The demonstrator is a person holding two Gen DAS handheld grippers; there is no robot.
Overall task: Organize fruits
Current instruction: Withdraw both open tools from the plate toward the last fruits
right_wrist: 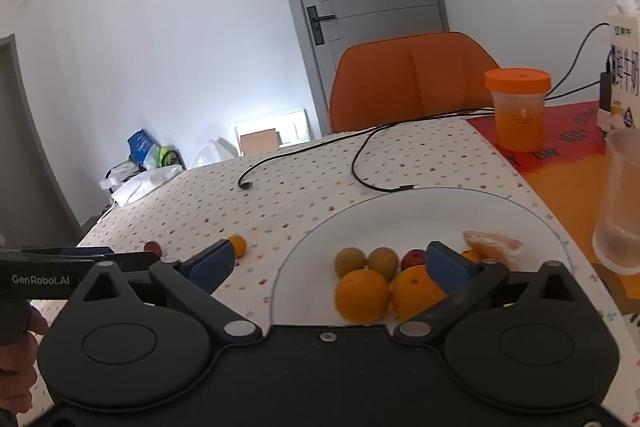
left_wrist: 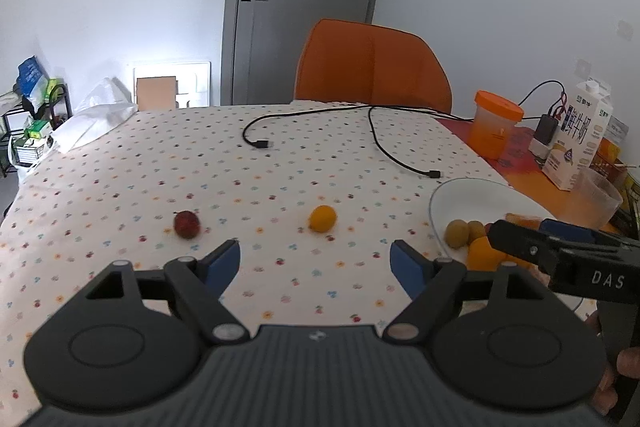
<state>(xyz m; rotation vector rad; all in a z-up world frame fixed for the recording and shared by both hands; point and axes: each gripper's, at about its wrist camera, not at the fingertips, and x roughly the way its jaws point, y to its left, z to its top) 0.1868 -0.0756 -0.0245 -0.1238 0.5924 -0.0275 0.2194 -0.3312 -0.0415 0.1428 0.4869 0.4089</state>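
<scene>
Both grippers sitting wide open and empty over the dotted tablecloth [left_wrist: 280,163]; fruit split between white plate [right_wrist: 400,211] and cloth.

Left gripper [left_wrist: 316,259] is hanging with jaws spread, nothing between the blue pads; small orange citrus [left_wrist: 322,218] is lying on the cloth left of the plate, red fruit [left_wrist: 186,224] lying further left of it, both apart from the fingers. Right gripper [right_wrist: 344,259] is hovering at the plate's near edge, jaws at full spread, gripping nothing. On the plate: two oranges [right_wrist: 363,295] touching side by side at the near side, two green-brown kiwis [right_wrist: 350,261] just behind them, a red fruit [right_wrist: 413,259] right of the kiwis, a peeled citrus segment [right_wrist: 494,245] at the plate's right. Black cable [right_wrist: 368,167] is lying on the cloth behind the plate; orange-lidded cup [right_wrist: 518,107] is standing beyond the plate, far right.
</scene>
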